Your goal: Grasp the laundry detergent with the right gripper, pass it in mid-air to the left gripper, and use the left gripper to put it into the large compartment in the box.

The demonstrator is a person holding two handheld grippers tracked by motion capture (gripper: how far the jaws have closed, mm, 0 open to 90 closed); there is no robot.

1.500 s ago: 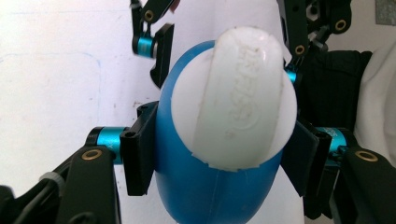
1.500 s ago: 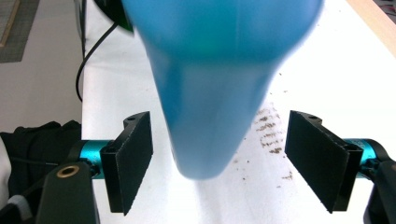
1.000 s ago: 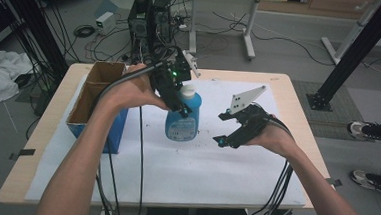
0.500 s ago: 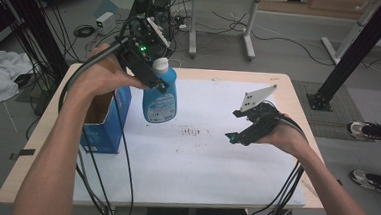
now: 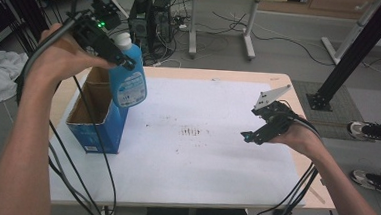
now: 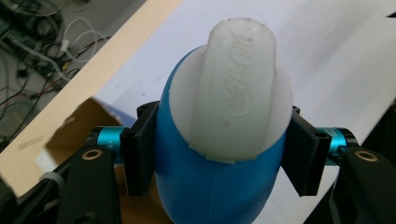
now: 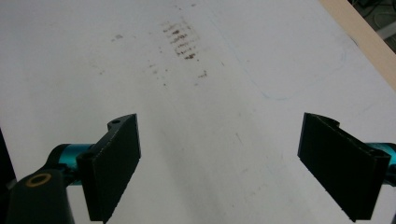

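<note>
Left gripper (image 5: 112, 52) up in the air at upper left of the high view, jaws clamped on the neck/shoulder of a blue bottle (image 5: 127, 81). Bottle hangs tilted, white cap (image 5: 123, 40) toward the gripper, label facing the camera, its lower end over the right edge of the open cardboard box (image 5: 95, 112). In the left gripper view both black pads press the bottle's blue sides (image 6: 210, 186) just below the white flip cap (image 6: 233, 93); box flap and table edge show underneath. Box is blue outside, brown inside, top open, sitting on the left part of the white sheet (image 5: 190, 167) covering the wooden table (image 5: 200, 74). Can't tell what's inside the box.

Middle of the sheet: a patch of small dark marks (image 5: 192, 131), nothing on it.

Right gripper (image 5: 257, 134) held low over the right side of the sheet, jaws spread wide, nothing between them, grey three-cornered plate (image 5: 271, 97) on top. The right gripper view shows both pads well apart above bare white sheet with the dark marks (image 7: 180, 39) ahead and a strip of table edge (image 7: 359, 32) at upper right. Cables trail off both grippers toward the bottom of the high view.
</note>
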